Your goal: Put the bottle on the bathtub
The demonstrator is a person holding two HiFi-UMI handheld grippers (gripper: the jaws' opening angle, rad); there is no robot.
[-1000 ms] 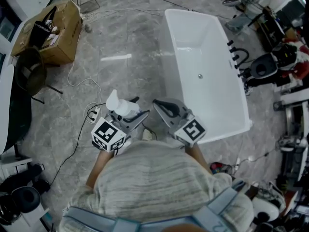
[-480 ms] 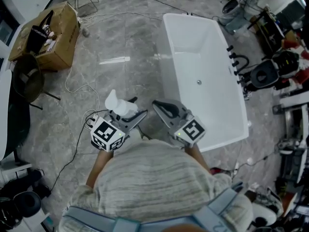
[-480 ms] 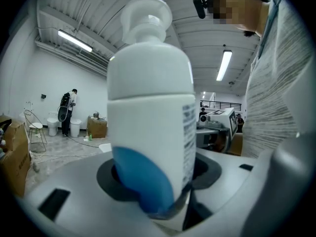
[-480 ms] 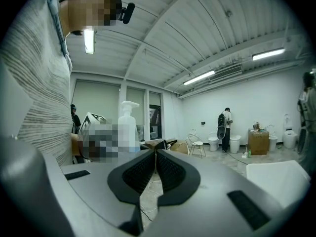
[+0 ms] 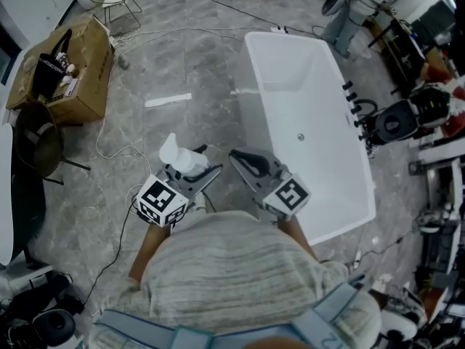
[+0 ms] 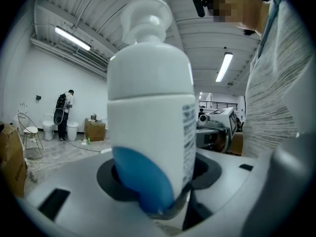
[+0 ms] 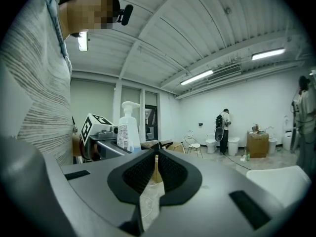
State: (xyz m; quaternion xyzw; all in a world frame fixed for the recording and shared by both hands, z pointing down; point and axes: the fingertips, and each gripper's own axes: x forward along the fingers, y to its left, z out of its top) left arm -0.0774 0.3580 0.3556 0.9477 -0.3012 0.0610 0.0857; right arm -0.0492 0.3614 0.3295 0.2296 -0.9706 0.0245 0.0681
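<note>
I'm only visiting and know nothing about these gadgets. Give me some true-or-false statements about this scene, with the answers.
1. The left gripper holds a white pump bottle. True.
2. The right gripper holds a second bottle. False: its jaws are shut on nothing.
3. The bottle stands on the bathtub. False: it is in the left gripper, above the floor beside the bathtub.
4. A cardboard box sits on the floor. True.

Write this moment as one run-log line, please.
left gripper: holds bottle | right gripper: shut, empty | bathtub: no bottle on it
</note>
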